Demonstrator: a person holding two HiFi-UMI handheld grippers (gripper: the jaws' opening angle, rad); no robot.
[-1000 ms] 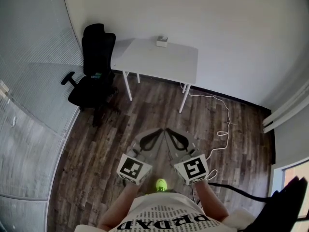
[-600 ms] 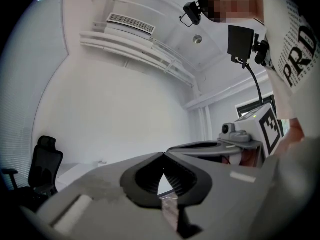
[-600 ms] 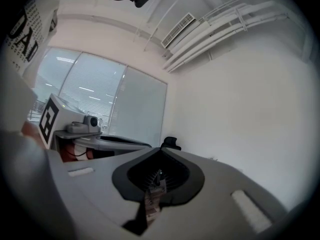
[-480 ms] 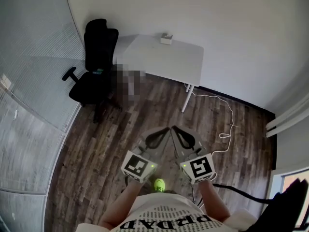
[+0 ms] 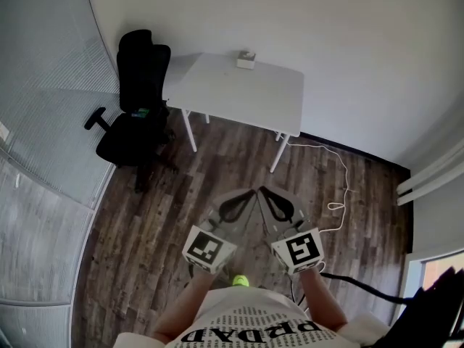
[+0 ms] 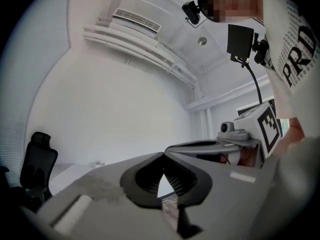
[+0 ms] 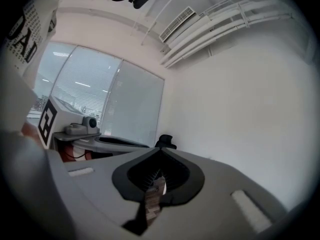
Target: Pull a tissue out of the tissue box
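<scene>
**Tissue box far off on the table, both grippers closed on nothing**

The tissue box sits at the far edge of a white table, close to the wall. From the head view it is only a small pale block. Its opening cannot be made out, nor whether a tissue sticks up from it. In the two gripper views the box is too small to pick out with any certainty.

A black chair stands just beside the table's left end, in front of a glass wall with blinds. The wooden floor lies between the table and the person. A white cable loops across it at the right, and a black cable runs off towards the lower right corner.

Both grippers are held low in front of the person, well apart from the table and box. The left gripper has its jaws pressed together at the tips, with nothing between them. The right gripper is likewise closed and empty. The two point inwards, so their tips nearly meet.

A small green thing shows below the grippers, too partly covered to identify. The person's printed shirt is cut off by the bottom edge.
</scene>
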